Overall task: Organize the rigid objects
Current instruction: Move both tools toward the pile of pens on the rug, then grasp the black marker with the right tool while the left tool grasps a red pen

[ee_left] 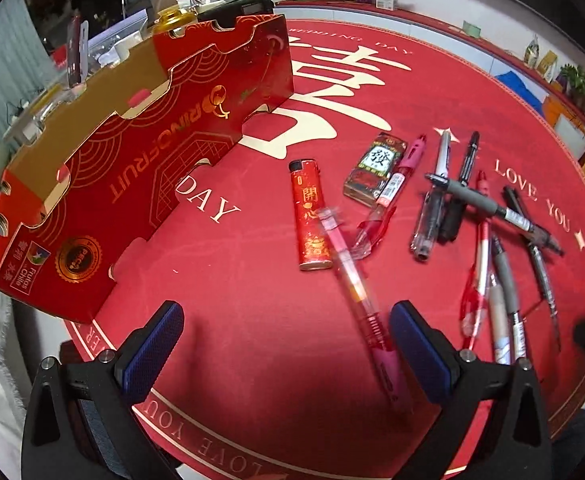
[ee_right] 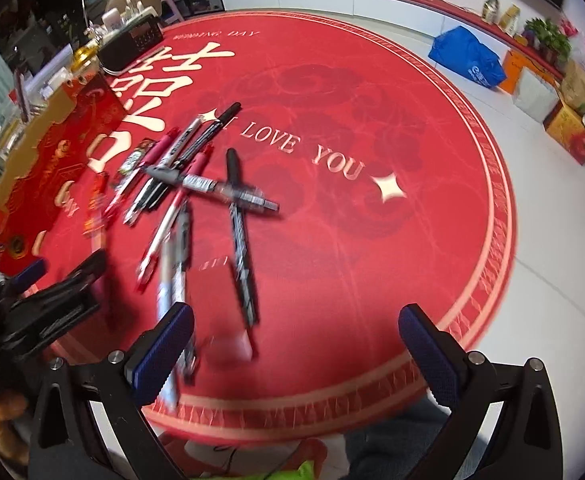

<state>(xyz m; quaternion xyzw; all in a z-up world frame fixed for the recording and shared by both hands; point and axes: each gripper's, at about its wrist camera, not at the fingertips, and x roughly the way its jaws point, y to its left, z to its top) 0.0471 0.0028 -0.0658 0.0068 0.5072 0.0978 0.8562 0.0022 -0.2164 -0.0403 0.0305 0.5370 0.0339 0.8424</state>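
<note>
A pile of several pens (ee_left: 492,240) lies on the round red mat (ee_left: 232,320); the same pens (ee_right: 196,188) show in the right wrist view. To their left lie a red lighter (ee_left: 310,216) and a small dark packet (ee_left: 374,168). A pink pen (ee_left: 356,300), blurred, lies slanted just ahead of my left gripper (ee_left: 288,352), close to its right finger. That gripper is open and holds nothing. A red cardboard box (ee_left: 132,184) with an open top stands at the left. My right gripper (ee_right: 296,356) is open, with a black pen (ee_right: 242,256) ahead of it.
The left gripper (ee_right: 48,304) shows at the left of the right wrist view, near the box (ee_right: 52,152). A black radio (ee_right: 130,46) and bottles stand behind the box. A blue bag (ee_right: 468,58) and cartons (ee_right: 572,136) sit beyond the mat at far right.
</note>
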